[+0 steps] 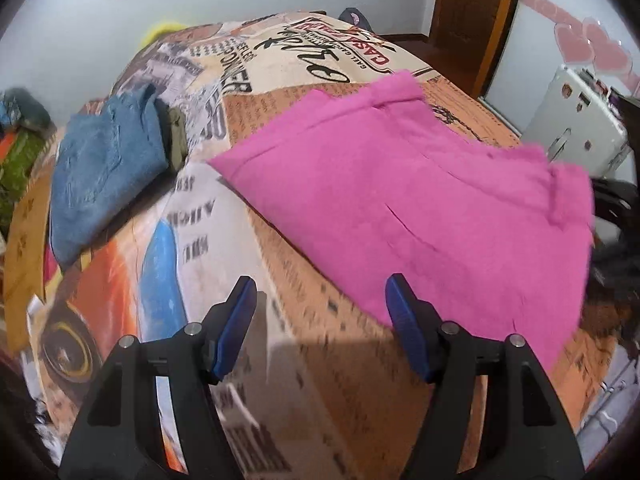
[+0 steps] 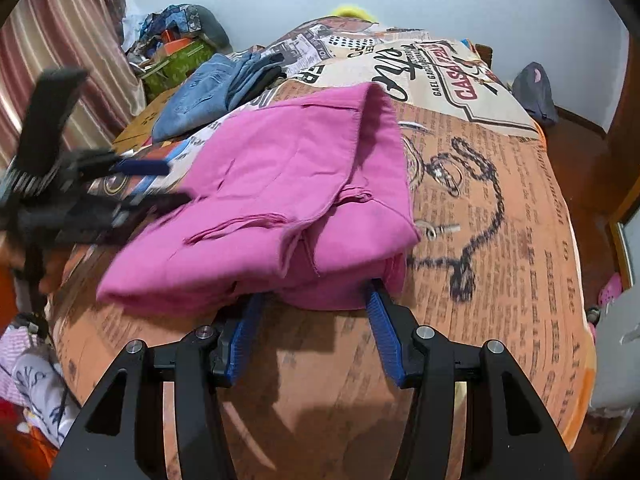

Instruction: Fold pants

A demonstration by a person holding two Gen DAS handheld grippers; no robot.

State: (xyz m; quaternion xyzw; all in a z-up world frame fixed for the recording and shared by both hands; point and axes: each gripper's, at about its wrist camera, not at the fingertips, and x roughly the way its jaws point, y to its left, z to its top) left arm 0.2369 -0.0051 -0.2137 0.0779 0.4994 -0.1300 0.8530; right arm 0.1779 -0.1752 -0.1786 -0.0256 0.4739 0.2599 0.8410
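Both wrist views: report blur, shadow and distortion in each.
Left wrist view: the pink pants smear at their right edge, print on the bedspread streaks, and fisheye bulges the bed; the left claw stays sharp. Right wrist view: the left claw is a motion-blurred dark shape at left, the right claw casts a shadow on the bedspread, and black vignette rings the corners.

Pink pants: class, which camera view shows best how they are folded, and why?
The right wrist view: the pink pants fill its centre, with stacked layers and the folded edge visible near the open right claw. The left wrist view shows only their flat top surface, partly motion-blurred at the right.
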